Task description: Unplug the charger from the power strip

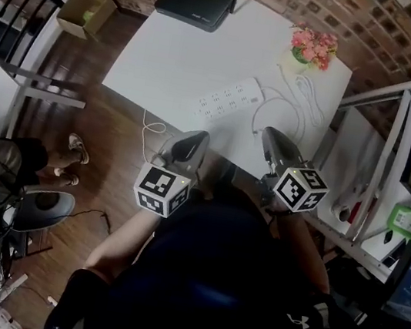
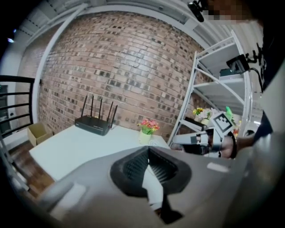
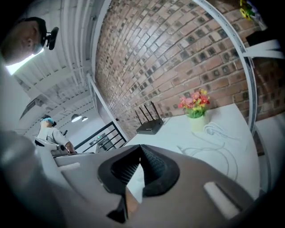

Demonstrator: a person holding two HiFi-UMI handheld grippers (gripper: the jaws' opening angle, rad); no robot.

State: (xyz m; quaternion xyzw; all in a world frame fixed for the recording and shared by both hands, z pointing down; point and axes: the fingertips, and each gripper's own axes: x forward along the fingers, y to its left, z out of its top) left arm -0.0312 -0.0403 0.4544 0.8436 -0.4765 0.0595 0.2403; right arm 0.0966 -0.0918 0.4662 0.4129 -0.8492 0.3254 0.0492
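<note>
- Your left tongs (image 1: 194, 141) and right tongs (image 1: 272, 136) are pressed together, empty.
- The power strip (image 1: 229, 100) lies on the surface (image 1: 169, 52) at 12 o'clock, with the charger cord (image 1: 307, 100) at its 3 o'clock.
- The pot (image 1: 300, 58) holds pink flowers (image 1: 313, 43).

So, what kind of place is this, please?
Probably an indoor workshop or lab-style office: a brick wall, a white table with a router on it, and metal shelving beside the table.

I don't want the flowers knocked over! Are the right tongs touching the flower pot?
Apart. The head view shows the right tongs low in the picture and the flower pot far beyond them, with loops of white cable lying between.
</note>
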